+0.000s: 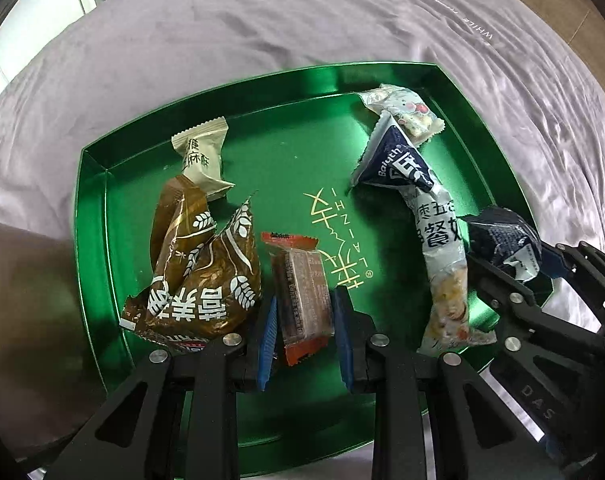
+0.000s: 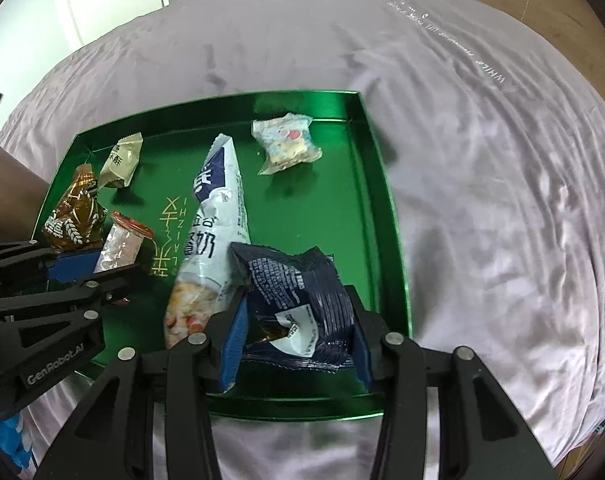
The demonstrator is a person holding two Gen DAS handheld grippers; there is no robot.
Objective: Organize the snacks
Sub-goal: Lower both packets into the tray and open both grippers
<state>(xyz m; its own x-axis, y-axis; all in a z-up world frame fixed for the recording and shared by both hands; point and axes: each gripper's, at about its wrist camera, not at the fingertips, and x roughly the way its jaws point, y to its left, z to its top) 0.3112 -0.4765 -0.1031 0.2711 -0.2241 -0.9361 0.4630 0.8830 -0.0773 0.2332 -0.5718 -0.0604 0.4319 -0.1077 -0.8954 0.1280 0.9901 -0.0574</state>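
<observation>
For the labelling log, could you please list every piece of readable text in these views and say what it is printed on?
"Baiyuth" on the long white and navy pouch.
"LAI-ZHI" in gold on the green tray floor.
"GenRobot.AI" on the left gripper body.
"DAS" on the right gripper body.
Small print on the dark navy packet and the embroidered line on the purple sheet: too blurred to read.
</observation>
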